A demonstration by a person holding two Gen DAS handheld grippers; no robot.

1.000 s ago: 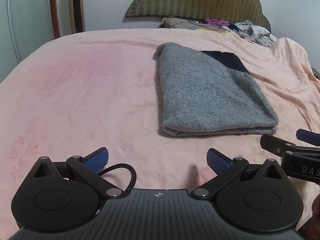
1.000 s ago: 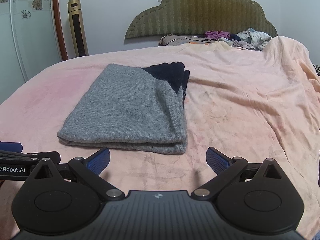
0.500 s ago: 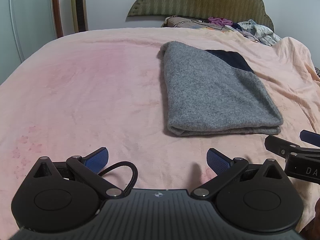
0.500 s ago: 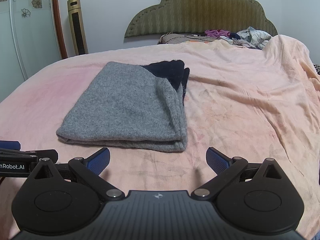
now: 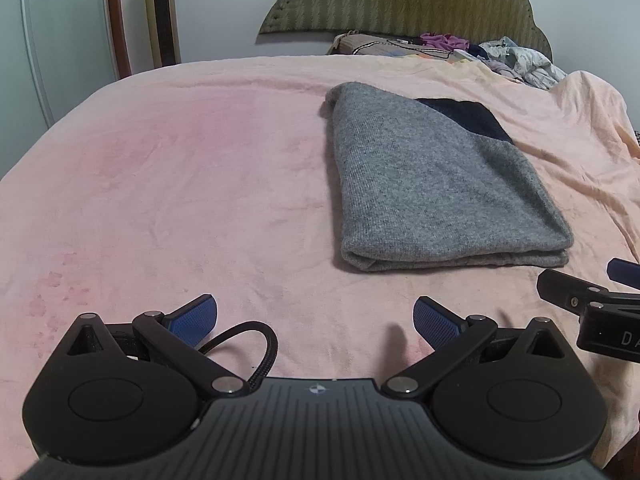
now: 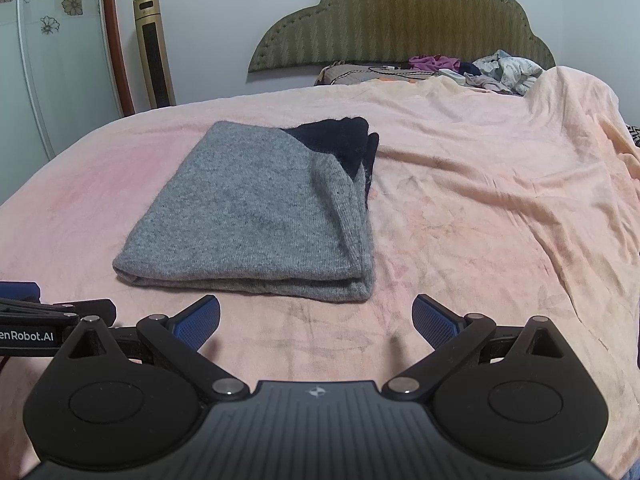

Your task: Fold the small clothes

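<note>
A grey knitted garment [image 5: 432, 184] with a dark navy part lies folded into a rectangle on the pink bedspread [image 5: 180, 184]. It also shows in the right wrist view [image 6: 256, 208]. My left gripper [image 5: 316, 318] is open and empty, low over the bedspread, in front and to the left of the garment's near edge. My right gripper [image 6: 316, 316] is open and empty, just in front of the garment's near right corner. Each gripper shows at the edge of the other's view.
A pile of loose clothes [image 6: 480, 70] lies at the head of the bed below the green headboard [image 6: 400, 20]. The bedspread is rumpled at the right [image 6: 540, 184]. A gold tower fan [image 6: 154, 48] stands by the wall at the left.
Both grippers have moved a little; the garment has shifted slightly lower and to the right in the left wrist view. Both stay open and the garment has not moved.
</note>
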